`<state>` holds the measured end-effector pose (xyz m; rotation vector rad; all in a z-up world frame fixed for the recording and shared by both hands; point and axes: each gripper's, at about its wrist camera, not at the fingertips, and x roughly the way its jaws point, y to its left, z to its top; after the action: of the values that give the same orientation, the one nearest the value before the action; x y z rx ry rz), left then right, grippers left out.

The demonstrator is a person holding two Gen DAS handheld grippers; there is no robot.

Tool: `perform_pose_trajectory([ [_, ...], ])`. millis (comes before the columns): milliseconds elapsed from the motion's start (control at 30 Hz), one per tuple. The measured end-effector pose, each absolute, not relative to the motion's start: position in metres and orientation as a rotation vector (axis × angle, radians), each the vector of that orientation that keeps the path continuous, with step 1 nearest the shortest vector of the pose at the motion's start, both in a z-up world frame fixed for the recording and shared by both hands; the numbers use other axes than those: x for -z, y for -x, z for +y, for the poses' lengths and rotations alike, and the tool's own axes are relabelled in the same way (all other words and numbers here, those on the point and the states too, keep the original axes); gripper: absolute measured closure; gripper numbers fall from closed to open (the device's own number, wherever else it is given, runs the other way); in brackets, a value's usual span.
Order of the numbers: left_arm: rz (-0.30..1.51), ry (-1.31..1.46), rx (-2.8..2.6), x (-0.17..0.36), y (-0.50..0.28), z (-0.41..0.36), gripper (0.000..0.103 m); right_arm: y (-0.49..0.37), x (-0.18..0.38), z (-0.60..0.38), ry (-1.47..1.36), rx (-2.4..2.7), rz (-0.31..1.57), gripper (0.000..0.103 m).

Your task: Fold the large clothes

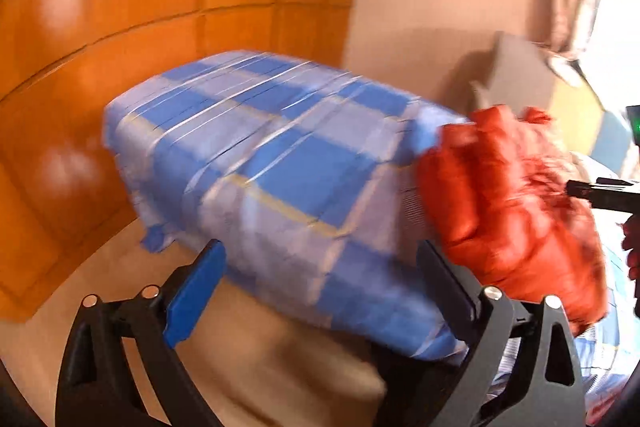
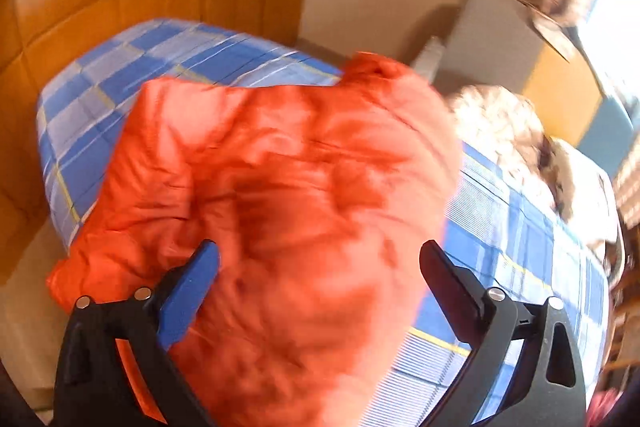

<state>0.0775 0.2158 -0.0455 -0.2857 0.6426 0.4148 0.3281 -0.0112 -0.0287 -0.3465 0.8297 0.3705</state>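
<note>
An orange puffy jacket (image 2: 288, 187) lies bunched on a bed with a blue checked sheet (image 2: 120, 67). My right gripper (image 2: 320, 259) is open above the jacket, its fingers wide apart on either side of the fabric; contact is unclear. In the left wrist view the jacket (image 1: 508, 203) is at the right edge of the bed (image 1: 260, 155). My left gripper (image 1: 320, 263) is open and empty, over the near corner of the bed, left of the jacket. The right gripper's tip (image 1: 600, 193) shows at the far right, against the jacket. Both views are motion-blurred.
An orange wooden wardrobe (image 1: 120, 7) stands behind the bed. A beige wall and a grey box (image 2: 488, 39) are at the back right. A fluffy cream item (image 2: 504, 123) lies on the bed beyond the jacket. Tan floor (image 1: 120, 287) lies left of the bed.
</note>
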Motion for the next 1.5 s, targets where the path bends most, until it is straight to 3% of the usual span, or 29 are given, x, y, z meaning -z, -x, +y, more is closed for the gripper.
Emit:
perform_pose_trajectory([
  [367,0.625,0.277,-0.141,0.036,-0.152,0.167,0.003,-0.344,0.053,-0.108,0.028,-0.344,0.925,0.003],
  [667,0.694,0.485,0.072,0.072,-0.189,0.188,0.003,-0.352,0.105,-0.149,-0.43,-0.556,1.074,0.003],
  [900,0.757,0.619,0.247,0.108,-0.228,0.204,0.004,-0.362,0.129,-0.143,-0.579,-0.649,1.12,0.003],
  [967,0.778,0.661,0.303,0.12,-0.237,0.207,0.007,-0.37,0.134,-0.137,-0.613,-0.688,1.128,0.003],
  [1000,0.782,0.686,0.342,0.125,-0.241,0.208,0.016,-0.373,0.141,-0.132,-0.652,-0.713,1.148,0.003],
  [1133,0.775,0.772,0.48,0.148,-0.251,0.207,0.03,-0.376,0.151,-0.119,-0.692,-0.764,1.147,0.003],
  [1167,0.771,0.787,0.498,0.151,-0.253,0.207,0.035,-0.376,0.149,-0.114,-0.679,-0.781,1.137,0.004],
  [1267,0.719,0.808,0.578,0.149,-0.251,0.203,0.047,-0.373,0.136,-0.106,-0.614,-0.81,1.087,0.031],
  [1333,0.685,0.813,0.631,0.141,-0.253,0.201,0.049,-0.372,0.126,-0.106,-0.587,-0.819,1.055,0.048],
  [1500,0.623,0.778,0.725,0.113,-0.258,0.175,0.049,-0.361,0.081,-0.109,-0.501,-0.865,0.924,0.061],
])
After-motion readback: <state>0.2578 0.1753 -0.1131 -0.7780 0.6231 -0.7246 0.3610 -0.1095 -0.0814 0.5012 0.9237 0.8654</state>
